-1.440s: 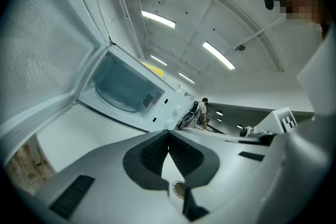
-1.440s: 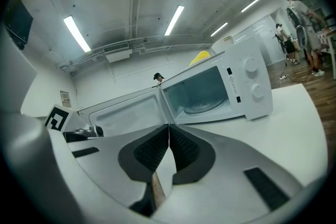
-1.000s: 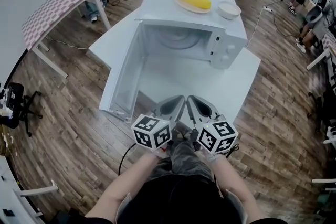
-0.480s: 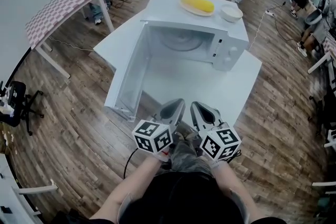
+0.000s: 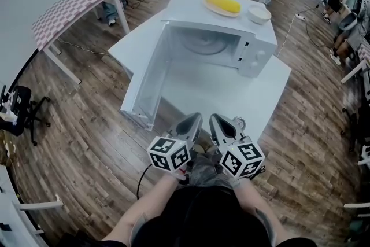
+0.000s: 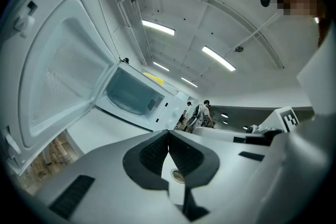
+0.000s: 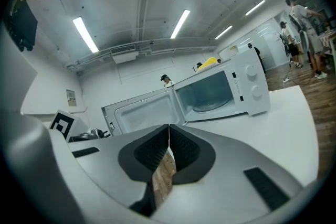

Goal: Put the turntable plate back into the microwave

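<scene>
**Both grippers pull back, empty, from the open microwave**

Over the last 1 s the left gripper (image 5: 195,117) and right gripper (image 5: 216,118) draw slightly back toward the person's body, and the microwave (image 5: 254,46) sits a little farther up the head view. Each gripper has its jaws pressed together on nothing, with only floor or table showing behind them. The round glass disc lying inside the cavity seems to be the turntable plate (image 5: 202,43), though it shows only faintly. If so, the placing is done and only the open door (image 5: 144,78) is left. The count is 1 microwave on 1 white table (image 5: 263,95) and 1 turntable plate. On the microwave's top are 1 yellow corn cob (image 5: 224,4) on 1 dish (image 5: 209,7) and 1 white bowl (image 5: 259,13).
</scene>
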Tool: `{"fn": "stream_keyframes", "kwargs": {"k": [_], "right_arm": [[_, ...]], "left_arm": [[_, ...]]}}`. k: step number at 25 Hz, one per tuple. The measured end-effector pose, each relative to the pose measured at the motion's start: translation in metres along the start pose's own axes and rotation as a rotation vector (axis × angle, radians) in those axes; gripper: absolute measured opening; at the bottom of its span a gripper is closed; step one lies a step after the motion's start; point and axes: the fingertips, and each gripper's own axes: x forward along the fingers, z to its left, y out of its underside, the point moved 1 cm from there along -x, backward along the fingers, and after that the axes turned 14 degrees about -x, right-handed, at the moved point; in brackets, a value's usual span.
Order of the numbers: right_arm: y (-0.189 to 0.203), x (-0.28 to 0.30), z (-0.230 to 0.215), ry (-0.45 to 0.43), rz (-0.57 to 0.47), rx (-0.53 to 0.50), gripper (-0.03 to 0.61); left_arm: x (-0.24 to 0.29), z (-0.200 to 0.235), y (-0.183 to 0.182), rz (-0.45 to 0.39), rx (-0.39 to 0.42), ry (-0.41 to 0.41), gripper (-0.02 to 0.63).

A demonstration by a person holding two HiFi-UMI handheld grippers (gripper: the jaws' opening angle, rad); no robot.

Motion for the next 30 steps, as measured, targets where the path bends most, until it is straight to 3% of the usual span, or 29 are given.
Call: {"fn": "stream_keyframes", "kwargs": {"k": [17, 30], "right_arm": [[0.013, -0.016, -0.007, 0.054, 0.012, 0.041, 0.023], [0.021, -0.009, -0.009, 0.049, 0.043, 0.043, 0.023]], "left_arm": [[0.001, -0.004, 0.021, 0.043, -0.035, 0.032, 0.014], [0.002, 0.014, 0.023, 0.039, -0.088, -0.013, 0.014]]}}
